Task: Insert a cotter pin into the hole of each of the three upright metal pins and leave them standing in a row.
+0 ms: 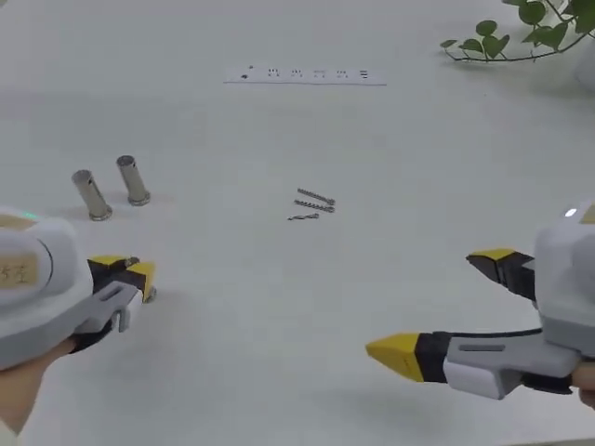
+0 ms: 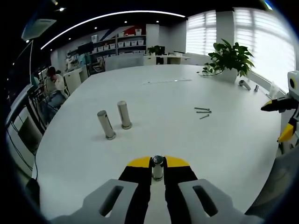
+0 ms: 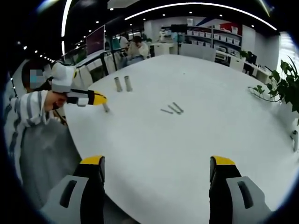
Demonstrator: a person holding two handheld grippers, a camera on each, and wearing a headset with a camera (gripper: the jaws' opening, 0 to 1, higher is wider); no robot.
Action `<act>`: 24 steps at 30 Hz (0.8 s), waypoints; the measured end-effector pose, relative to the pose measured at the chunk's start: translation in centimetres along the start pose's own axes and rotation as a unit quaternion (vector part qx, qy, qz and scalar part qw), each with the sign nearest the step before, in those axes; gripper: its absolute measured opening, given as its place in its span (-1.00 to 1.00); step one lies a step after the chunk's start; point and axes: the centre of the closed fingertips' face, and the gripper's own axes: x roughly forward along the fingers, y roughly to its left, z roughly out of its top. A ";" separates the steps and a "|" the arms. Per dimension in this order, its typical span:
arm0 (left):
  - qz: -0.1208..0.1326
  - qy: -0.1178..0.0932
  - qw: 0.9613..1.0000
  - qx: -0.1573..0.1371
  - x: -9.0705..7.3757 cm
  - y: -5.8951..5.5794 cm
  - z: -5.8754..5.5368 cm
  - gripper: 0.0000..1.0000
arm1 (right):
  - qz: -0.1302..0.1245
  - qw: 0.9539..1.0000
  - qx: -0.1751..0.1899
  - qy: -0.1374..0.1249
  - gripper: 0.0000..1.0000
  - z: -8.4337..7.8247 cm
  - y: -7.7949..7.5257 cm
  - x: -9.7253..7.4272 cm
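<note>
Two upright metal pins [image 1: 92, 195] [image 1: 133, 180] stand side by side at the left of the white table; the left gripper view shows them [image 2: 106, 124] [image 2: 124, 115] ahead. My left gripper [image 1: 138, 278] is shut on a third metal pin [image 2: 157, 167], held upright between the yellow-tipped jaws close to the table. Three cotter pins [image 1: 313, 204] lie together mid-table, also seen as cotter pins [image 3: 171, 109] in the right gripper view. My right gripper [image 1: 446, 307] hovers open at the right with nothing between its jaws.
A white power strip [image 1: 305, 76] lies at the far side of the table. A leafy plant [image 1: 521, 32] stands at the far right corner. Chairs and a seated person [image 2: 53, 86] are beyond the table's left edge.
</note>
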 end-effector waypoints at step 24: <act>-0.030 -0.001 1.000 -0.001 -1.6 -0.4 0.2 -0.67 | 0.016 0.999 -0.030 0.012 0.88 1.7 0.9 0.7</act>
